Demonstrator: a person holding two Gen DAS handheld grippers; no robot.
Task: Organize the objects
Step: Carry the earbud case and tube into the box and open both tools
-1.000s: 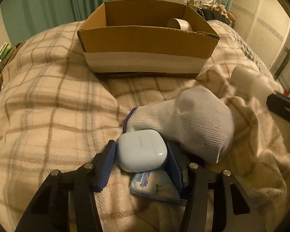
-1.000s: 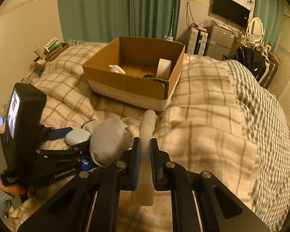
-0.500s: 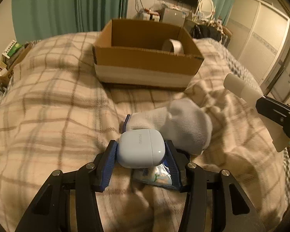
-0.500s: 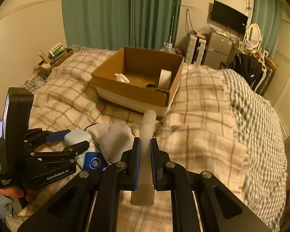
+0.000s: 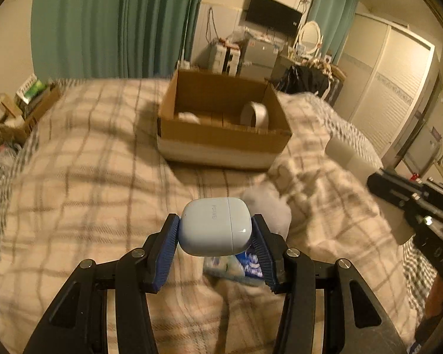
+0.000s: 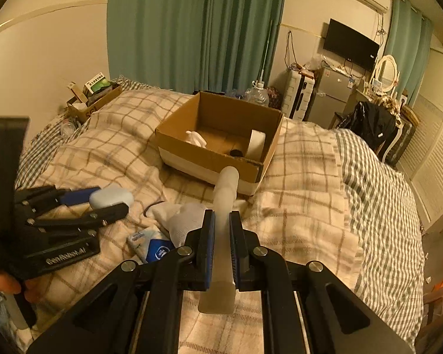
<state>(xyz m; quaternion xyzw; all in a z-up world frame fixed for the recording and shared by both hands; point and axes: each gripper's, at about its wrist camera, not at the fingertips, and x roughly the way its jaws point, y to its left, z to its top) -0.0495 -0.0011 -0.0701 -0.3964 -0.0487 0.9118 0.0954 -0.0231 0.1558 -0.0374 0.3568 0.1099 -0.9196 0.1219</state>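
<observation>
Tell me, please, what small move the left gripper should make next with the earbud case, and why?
Probably carry it forward toward the cardboard box. The left gripper is shut on the earbud case, which looks lifted clear of the blanket, and the open box ahead already holds a tape roll, with bare floor left inside. The right gripper holds a white tube.

A home bedroom: a bed (image 6: 310, 183) with plaid blanket ahead, green curtains (image 6: 198, 26), a TV (image 6: 351, 44) and mirror (image 6: 386, 70) beyond.

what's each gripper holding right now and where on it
Left gripper clamps the pale blue earbud case by its two short ends. Right gripper pinches the translucent white tube around mid-length.
</observation>
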